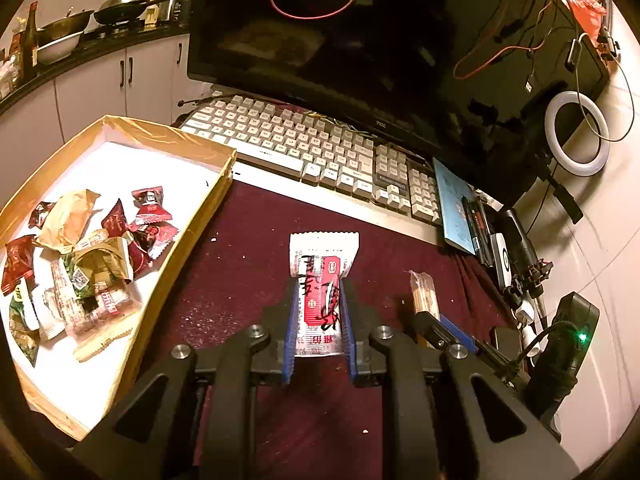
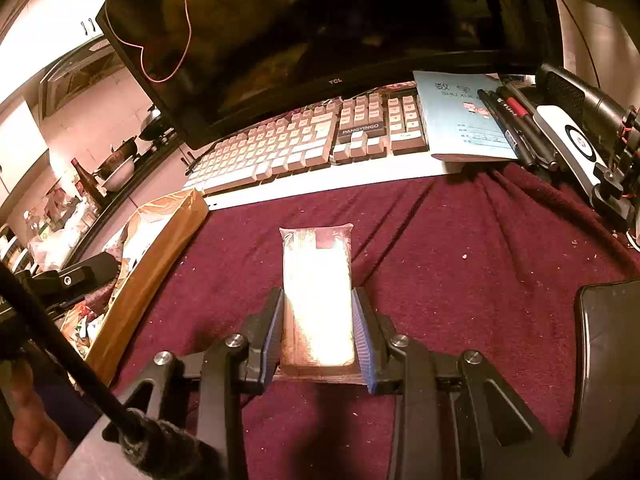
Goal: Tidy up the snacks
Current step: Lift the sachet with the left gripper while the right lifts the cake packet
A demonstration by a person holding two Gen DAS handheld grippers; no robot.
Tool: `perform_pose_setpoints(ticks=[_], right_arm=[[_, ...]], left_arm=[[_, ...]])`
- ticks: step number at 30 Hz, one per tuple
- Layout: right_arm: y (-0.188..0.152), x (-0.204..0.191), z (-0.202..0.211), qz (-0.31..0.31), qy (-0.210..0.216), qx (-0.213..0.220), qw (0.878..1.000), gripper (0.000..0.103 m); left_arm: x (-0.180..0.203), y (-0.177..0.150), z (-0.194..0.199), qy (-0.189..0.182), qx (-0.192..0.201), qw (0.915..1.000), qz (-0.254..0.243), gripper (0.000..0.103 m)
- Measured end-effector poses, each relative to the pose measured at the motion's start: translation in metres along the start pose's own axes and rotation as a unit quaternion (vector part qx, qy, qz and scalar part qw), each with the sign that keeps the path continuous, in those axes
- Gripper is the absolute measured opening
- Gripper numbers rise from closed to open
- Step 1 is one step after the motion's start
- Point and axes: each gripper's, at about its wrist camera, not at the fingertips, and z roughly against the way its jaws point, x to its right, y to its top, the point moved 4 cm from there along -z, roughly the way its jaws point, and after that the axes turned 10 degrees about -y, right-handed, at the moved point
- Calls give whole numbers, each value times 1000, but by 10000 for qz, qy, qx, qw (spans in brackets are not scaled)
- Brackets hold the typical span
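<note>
Box (image 1: 192, 216), left of frame, already holds heap of wrapped snacks; table cloth (image 1: 240, 272) bare except two packs in grip

Left gripper (image 1: 320, 300) pinches red-white sachet (image 1: 320, 280), frame centre; print illegible

Right gripper (image 2: 318, 320) pinches pale wafer pack (image 2: 316, 280), centre; both unboxed

Readable: monitor (image 2: 320, 20) "TCL", keyboard (image 2: 304, 148) "PANGYINGO"

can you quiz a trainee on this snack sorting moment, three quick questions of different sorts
1. True or false: the left gripper is shut on a red and white snack packet.
2. Multiple choice: the pile of wrapped snacks lies in A) the cardboard box, B) on the keyboard, C) on the blue booklet.
3. Fill in: the right gripper is shut on a pale snack pack held over the ____ cloth.

Key: 1 true; 2 A; 3 maroon.
</note>
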Motion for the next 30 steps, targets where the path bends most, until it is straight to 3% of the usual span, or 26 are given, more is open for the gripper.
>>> perform_pose_setpoints(ticks=[20,30], right_arm=[[0,-2,3,37,-22,36,10000,33],[10,-33,9,161,474,-47,9987,33]], left_arm=[[-12,3,8,49,68,9999,77,21],[-26,6,22,120,174,9996,168,21]])
